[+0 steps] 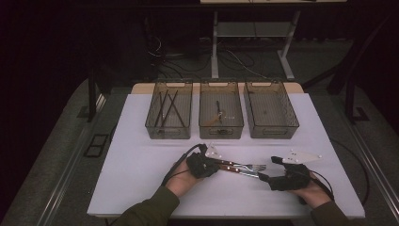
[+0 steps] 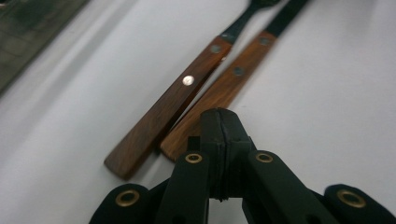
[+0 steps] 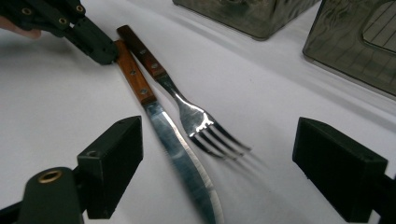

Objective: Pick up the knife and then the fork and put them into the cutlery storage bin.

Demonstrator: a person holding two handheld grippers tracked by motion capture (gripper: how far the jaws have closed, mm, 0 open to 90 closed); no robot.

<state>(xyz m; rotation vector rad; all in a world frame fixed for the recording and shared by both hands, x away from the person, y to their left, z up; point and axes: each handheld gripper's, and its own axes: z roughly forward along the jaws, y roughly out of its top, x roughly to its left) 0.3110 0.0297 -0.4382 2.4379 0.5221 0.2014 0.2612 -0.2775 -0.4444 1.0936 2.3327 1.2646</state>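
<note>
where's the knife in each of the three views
High view: the knife lies low at centre on the white table, between the two grippers, nearer the person than the fork.
Left gripper view: its wooden handle runs up from the shut jaws, right of the fork's handle.
Right gripper view: its blade runs down the centre between the open jaws.
Shared landmark: the fork lying beside it.

A silver-bladed knife with a brown wooden handle (image 3: 154, 114) and a matching wood-handled steel fork (image 3: 182, 100) lie on a white table (image 1: 141, 165) near three translucent smoky-grey plastic bins (image 1: 221, 129).
</note>
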